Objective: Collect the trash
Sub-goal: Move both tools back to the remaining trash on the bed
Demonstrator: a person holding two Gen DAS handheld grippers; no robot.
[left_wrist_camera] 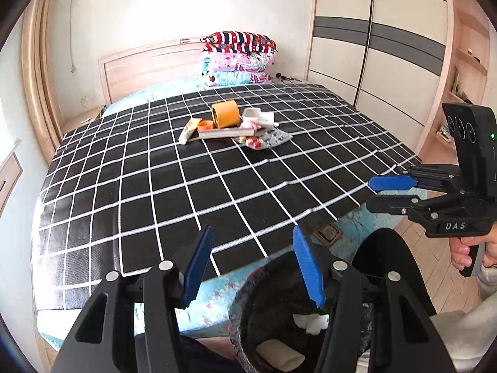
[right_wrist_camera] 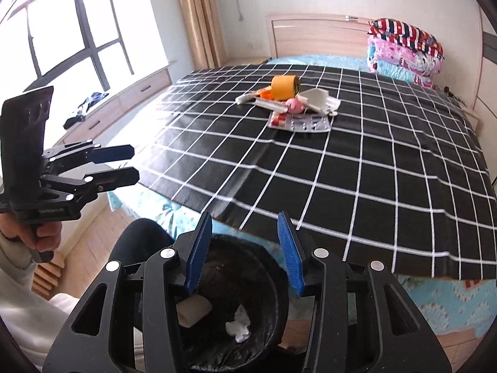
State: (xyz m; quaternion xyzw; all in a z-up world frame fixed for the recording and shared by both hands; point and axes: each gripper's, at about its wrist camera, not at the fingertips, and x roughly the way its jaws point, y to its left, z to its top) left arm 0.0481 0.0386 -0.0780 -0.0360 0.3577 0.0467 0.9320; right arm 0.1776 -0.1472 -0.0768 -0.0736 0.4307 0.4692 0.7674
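Checkered bedspread (left_wrist_camera: 174,205) — white tube (left_wrist_camera: 188,131) lies flat, cap toward its near edge; both claws spread, empty.

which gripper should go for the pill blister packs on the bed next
Probably the right gripper. Both grippers are empty and open above the bin, but the blister packs lie on the right-hand edge of the trash pile, nearer its side. The left gripper better suits the white tube.

A home bedroom: bed (right_wrist_camera: 372,161) with headboard (right_wrist_camera: 310,34), stacked quilts (right_wrist_camera: 403,52), sliding wardrobe (left_wrist_camera: 372,56), curtained window (right_wrist_camera: 77,25).
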